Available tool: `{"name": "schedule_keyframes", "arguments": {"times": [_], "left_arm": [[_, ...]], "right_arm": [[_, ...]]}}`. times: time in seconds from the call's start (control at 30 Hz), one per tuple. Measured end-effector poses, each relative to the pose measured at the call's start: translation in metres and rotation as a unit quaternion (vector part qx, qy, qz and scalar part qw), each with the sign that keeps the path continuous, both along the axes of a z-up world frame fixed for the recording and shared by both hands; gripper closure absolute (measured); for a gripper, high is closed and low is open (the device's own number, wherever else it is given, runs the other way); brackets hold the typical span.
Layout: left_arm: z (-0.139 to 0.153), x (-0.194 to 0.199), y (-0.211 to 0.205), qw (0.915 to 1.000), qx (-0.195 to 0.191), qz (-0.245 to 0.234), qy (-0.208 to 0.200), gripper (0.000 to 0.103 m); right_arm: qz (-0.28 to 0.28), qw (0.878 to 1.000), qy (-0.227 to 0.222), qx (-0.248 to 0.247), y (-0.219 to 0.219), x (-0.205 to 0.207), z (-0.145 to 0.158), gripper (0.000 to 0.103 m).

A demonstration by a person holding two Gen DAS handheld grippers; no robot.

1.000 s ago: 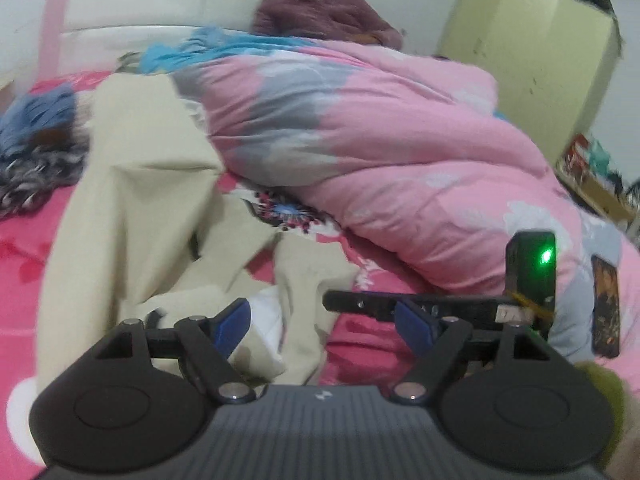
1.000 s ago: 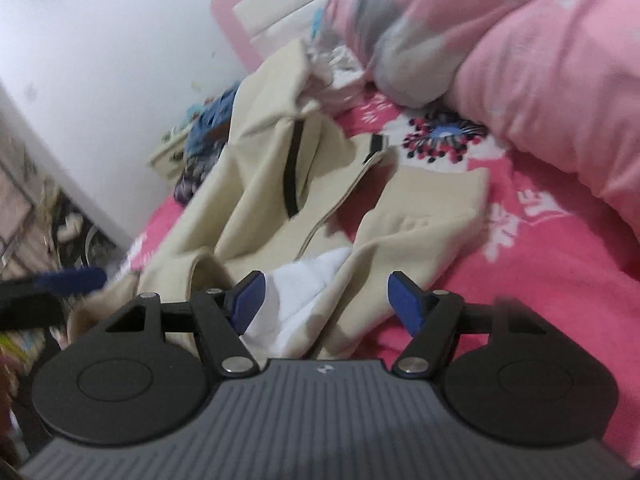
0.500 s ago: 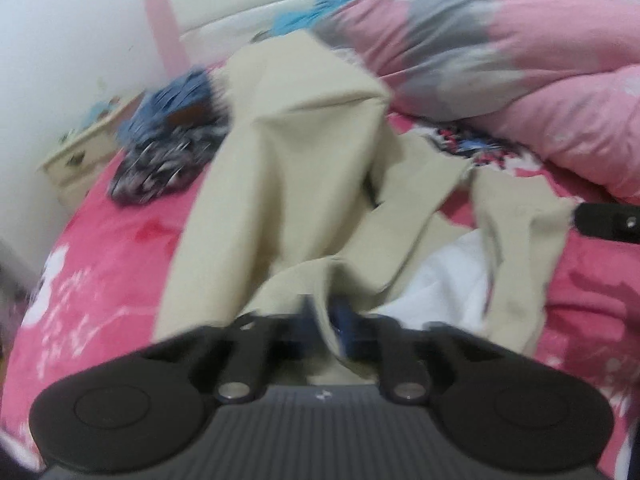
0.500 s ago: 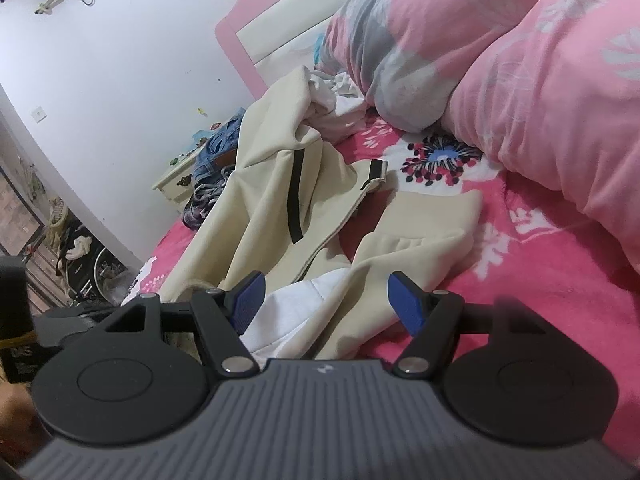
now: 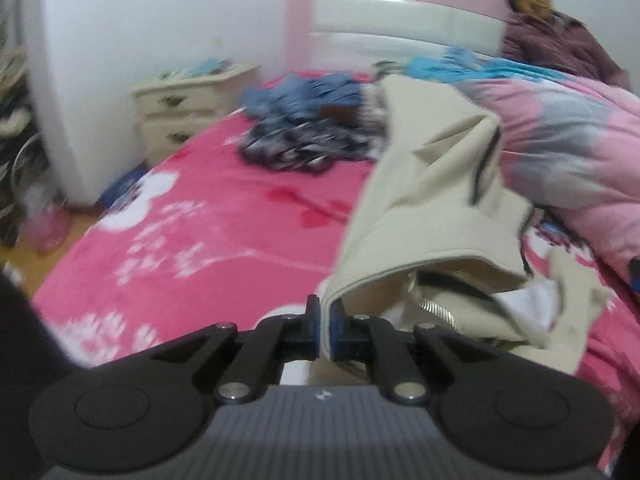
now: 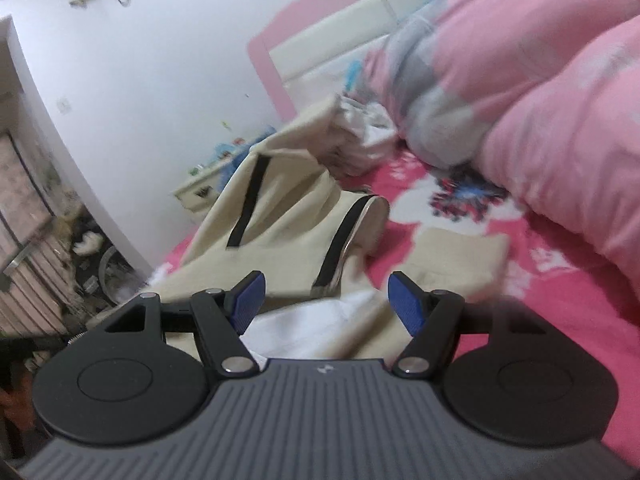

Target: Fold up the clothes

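The left hand-held gripper [image 5: 325,326] is pinched tight on a hem corner of the beige jacket [image 5: 432,200], its blue pads pressed together with the cloth edge between them. From there the jacket runs up and to the right across the pink bed sheet [image 5: 208,232], against the pink quilt [image 5: 568,148]. The right hand-held gripper [image 6: 326,304] stands wide apart, holding nothing, just above the jacket's white lining [image 6: 304,328], which lies between its fingers.

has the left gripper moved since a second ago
Yes. The left gripper has swung leftward: the pink headboard and nightstand, off at the left before, now sit well inside its view. Its jaws have shut on the beige jacket hem.
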State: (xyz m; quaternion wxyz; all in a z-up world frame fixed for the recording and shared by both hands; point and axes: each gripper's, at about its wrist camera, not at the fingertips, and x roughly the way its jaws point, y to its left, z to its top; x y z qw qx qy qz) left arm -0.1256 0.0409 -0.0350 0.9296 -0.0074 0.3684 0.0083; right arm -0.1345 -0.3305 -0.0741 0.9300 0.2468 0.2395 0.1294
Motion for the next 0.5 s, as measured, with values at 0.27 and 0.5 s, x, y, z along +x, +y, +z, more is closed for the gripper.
{"name": "schedule_keyframes", "arguments": {"times": [0.27,0.5], "left_arm": [[-0.026,0.001,0.030,0.9958,-0.083,0.030,0.023,0.076],[-0.036,0.005,0.037,0.9931,-0.114,0.012,0.024,0.046]], "right_arm": [[0.040,0.973,0.090,0.209,0.008,0.082,-0.002,0.035],[-0.003,0.955,0.193,0.226,0.027,0.163,-0.043,0.032]]}}
